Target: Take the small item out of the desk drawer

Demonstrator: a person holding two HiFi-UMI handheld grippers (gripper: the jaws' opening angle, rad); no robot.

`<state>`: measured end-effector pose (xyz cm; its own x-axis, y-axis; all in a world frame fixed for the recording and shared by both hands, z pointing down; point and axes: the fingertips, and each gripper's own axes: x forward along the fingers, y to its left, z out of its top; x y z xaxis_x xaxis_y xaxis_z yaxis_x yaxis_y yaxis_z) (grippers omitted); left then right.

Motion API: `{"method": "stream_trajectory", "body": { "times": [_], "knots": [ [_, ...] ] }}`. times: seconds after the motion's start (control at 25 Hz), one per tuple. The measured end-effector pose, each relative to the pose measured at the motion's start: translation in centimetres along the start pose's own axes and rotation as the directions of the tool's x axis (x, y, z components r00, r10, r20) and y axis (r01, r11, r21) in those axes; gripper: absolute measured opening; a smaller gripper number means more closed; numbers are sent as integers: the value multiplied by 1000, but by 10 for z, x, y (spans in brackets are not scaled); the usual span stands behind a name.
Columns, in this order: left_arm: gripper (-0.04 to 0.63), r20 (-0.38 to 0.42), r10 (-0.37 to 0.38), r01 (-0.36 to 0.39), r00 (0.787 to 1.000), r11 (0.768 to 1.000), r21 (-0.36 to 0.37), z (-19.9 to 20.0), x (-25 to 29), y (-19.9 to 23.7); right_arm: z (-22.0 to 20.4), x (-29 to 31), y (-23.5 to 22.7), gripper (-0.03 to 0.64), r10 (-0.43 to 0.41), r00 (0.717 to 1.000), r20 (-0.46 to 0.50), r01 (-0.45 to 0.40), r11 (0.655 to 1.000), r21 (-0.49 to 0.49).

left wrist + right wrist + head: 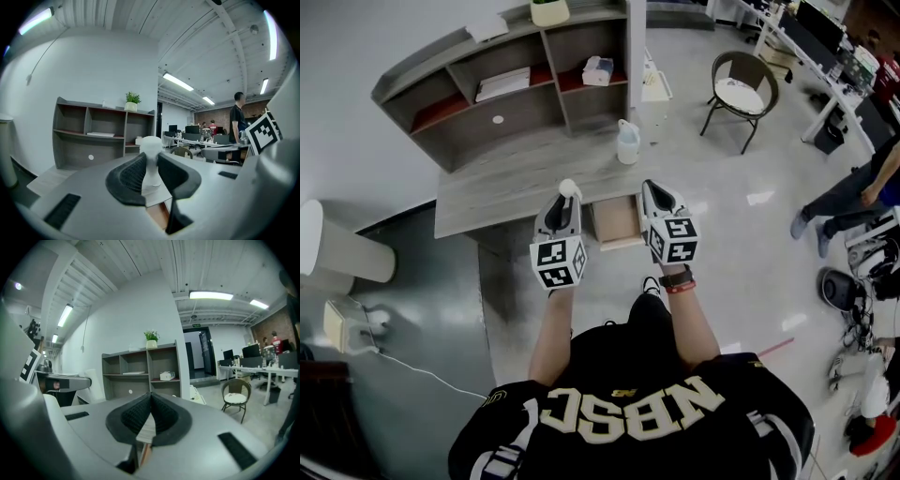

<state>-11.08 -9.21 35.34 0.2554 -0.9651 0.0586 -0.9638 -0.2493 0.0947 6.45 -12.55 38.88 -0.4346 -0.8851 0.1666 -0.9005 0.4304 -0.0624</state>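
Left gripper (151, 160): fingers (131, 176) part-way closed, clamped on the small white item (151, 144). Item has a rounded head on a narrower stem. The stem sits between the pads and the head pokes out past the fingertips. Item upright in the grip.

Head view: the left gripper (566, 199) carries the item (569, 188) in the air. It is clear of the drawer, over the desk edge just left of it.

Right gripper (150, 404): fingers together, tips touching, nothing between them. Head view: it (656, 199) hovers level with the left one, over the drawer's right side.

Drawer (616, 220): pulled open below and between the two grippers, pale wooden inside.

Desk (502, 183): grey wood top. A clear bottle (627, 142) stands on it behind the drawer.

Shelf unit (511, 80) sits at the back of the desk with a potted plant (549, 10) on top.

Chair (742, 94) stands on the floor to the far right.
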Motion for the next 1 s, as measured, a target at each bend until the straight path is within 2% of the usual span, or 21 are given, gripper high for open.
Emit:
{"method": "stream_trajectory", "body": {
  "times": [0.32,1.0],
  "knots": [
    [92,22,11,-11,1000,1000,-9,2,-3,-6,3,-10,-13,6,-42,999,14,42,999,-2],
    [92,9,15,-15,1000,1000,-14,-8,-1,-17,4,-17,-16,6,-27,999,26,27,1000,-13]
  ]
}}
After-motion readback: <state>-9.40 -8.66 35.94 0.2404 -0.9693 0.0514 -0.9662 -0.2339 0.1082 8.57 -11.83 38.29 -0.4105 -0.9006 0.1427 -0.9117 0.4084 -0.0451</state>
